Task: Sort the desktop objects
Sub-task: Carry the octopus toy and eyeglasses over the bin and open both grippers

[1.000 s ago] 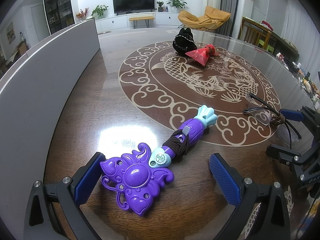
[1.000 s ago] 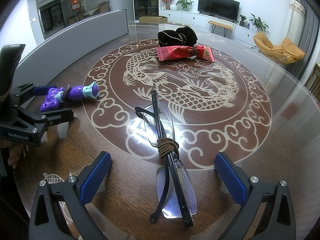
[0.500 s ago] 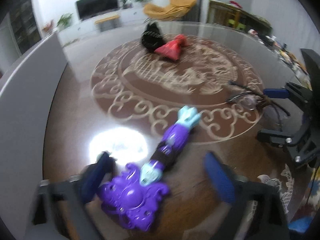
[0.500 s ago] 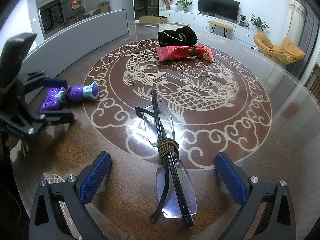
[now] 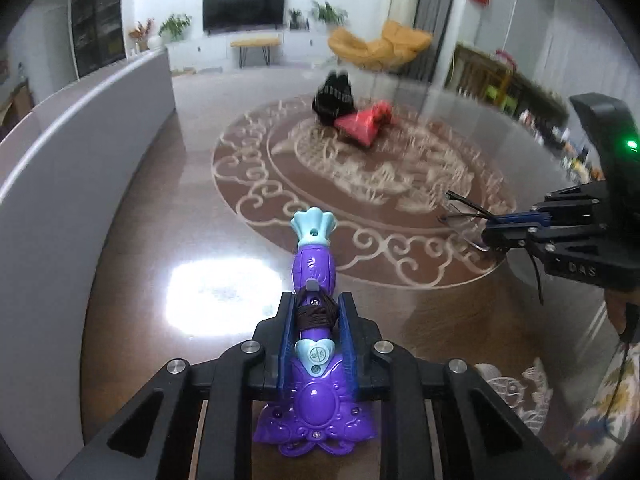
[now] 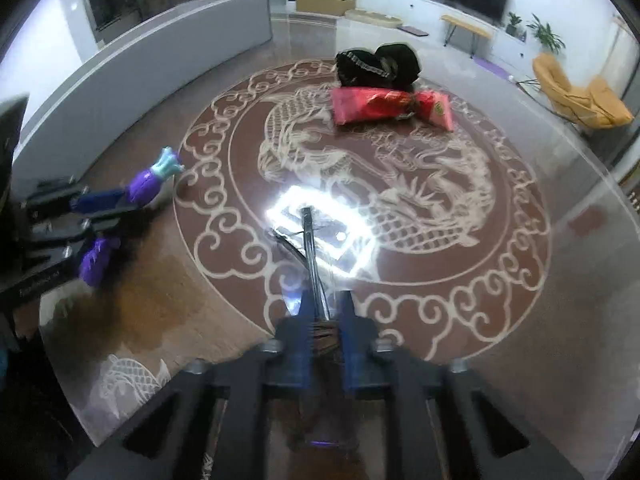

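Observation:
My left gripper (image 5: 314,316) is shut on the purple toy wand (image 5: 314,272), gripping its handle at the dark hair tie; the teal tip points away from me. It also shows in the right wrist view (image 6: 148,188), held off the table. My right gripper (image 6: 324,312) is shut on the folded glasses (image 6: 310,252) at the brown hair tie; the temples stick out forward. The glasses also show in the left wrist view (image 5: 464,212), held by the right gripper (image 5: 500,228).
A black pouch (image 6: 380,66) and a red snack packet (image 6: 388,106) lie at the far side of the round patterned table (image 6: 500,280). A grey curved wall (image 5: 60,184) runs along the left.
Both grippers have closed: the left on the toy wand, the right on the glasses. Both objects have been lifted and the views have shifted.

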Demonstrator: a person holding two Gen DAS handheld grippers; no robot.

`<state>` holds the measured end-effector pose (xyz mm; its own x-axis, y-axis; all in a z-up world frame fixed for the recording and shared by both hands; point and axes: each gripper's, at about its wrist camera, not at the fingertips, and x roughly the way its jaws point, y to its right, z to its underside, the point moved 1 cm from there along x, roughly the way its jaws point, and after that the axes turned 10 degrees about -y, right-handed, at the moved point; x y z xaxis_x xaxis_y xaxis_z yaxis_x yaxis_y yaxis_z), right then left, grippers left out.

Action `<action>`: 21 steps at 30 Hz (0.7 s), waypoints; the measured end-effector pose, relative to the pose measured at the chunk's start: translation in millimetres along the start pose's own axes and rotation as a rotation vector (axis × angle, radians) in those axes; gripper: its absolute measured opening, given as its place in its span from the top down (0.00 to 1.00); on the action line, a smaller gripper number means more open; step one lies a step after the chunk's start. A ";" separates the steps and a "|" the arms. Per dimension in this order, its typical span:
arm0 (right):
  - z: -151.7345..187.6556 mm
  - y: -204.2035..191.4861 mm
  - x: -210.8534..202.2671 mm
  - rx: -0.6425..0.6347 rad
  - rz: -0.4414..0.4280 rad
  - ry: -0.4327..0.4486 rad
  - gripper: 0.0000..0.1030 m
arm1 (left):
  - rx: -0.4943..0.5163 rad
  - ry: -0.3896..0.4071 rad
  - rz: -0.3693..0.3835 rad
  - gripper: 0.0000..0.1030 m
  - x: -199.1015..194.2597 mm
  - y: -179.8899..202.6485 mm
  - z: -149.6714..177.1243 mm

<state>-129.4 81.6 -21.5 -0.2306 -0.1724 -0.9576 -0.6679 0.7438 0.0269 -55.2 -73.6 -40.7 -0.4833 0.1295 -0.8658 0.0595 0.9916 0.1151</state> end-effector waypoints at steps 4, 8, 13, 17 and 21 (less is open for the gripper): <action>-1.0 -0.5 -30.8 0.027 -0.018 0.069 0.90 | -0.057 0.127 0.029 0.80 -44.3 -4.3 11.5; -23.0 -19.4 -66.8 0.028 -0.062 0.160 0.90 | -0.134 0.223 0.062 0.80 -93.7 -21.2 18.8; -77.7 -84.0 -109.2 -0.040 -0.182 0.289 0.90 | -0.210 0.300 0.048 0.80 -162.3 -77.1 14.3; -129.2 -154.8 -124.5 -0.093 -0.303 0.371 0.89 | -0.285 0.299 -0.071 0.80 -192.2 -142.6 18.8; -175.0 -228.9 -114.6 -0.158 -0.403 0.385 0.89 | -0.397 0.238 -0.157 0.81 -193.4 -214.7 30.3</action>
<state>-73.9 -181.8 132.3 -0.1570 -0.6667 -0.7286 -0.8470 0.4703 -0.2478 52.0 -311.4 87.2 -0.6489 -0.0716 -0.7575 -0.3453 0.9148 0.2094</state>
